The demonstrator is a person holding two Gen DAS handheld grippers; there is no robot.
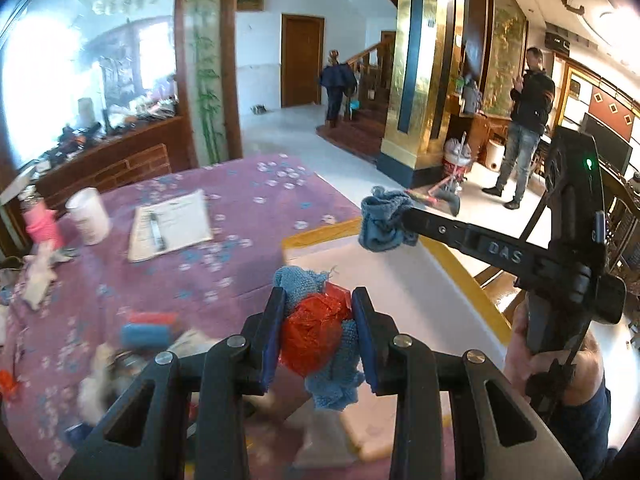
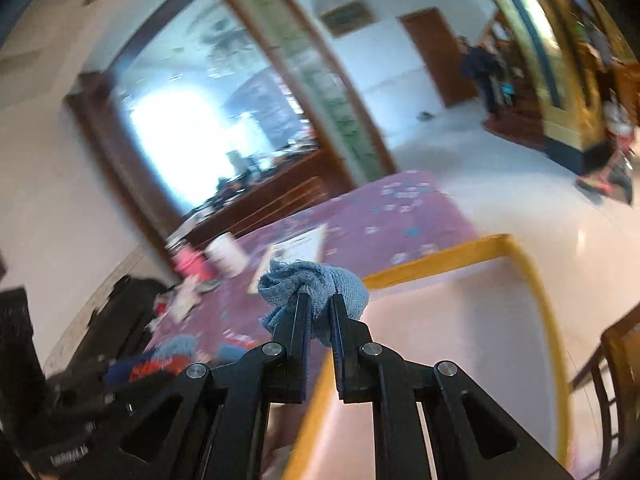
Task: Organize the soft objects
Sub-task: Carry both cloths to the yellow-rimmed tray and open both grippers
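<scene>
Left wrist view shows the left gripper (image 1: 318, 328) clamped on a red ball (image 1: 314, 330) tangled with blue cloth, the right gripper (image 2: 318, 312) pinching a rag (image 2: 312, 284) above the box (image 1: 468, 276), where loose folds could slip free.

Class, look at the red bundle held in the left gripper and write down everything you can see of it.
The red bundle is a crinkled, glossy mesh-like ball, roughly round, wrapped in a blue knitted cloth that shows above it and hangs below. The left gripper clamps it between blue pads, above the near edge of a white box with a yellow rim. Nothing else touches it.
</scene>
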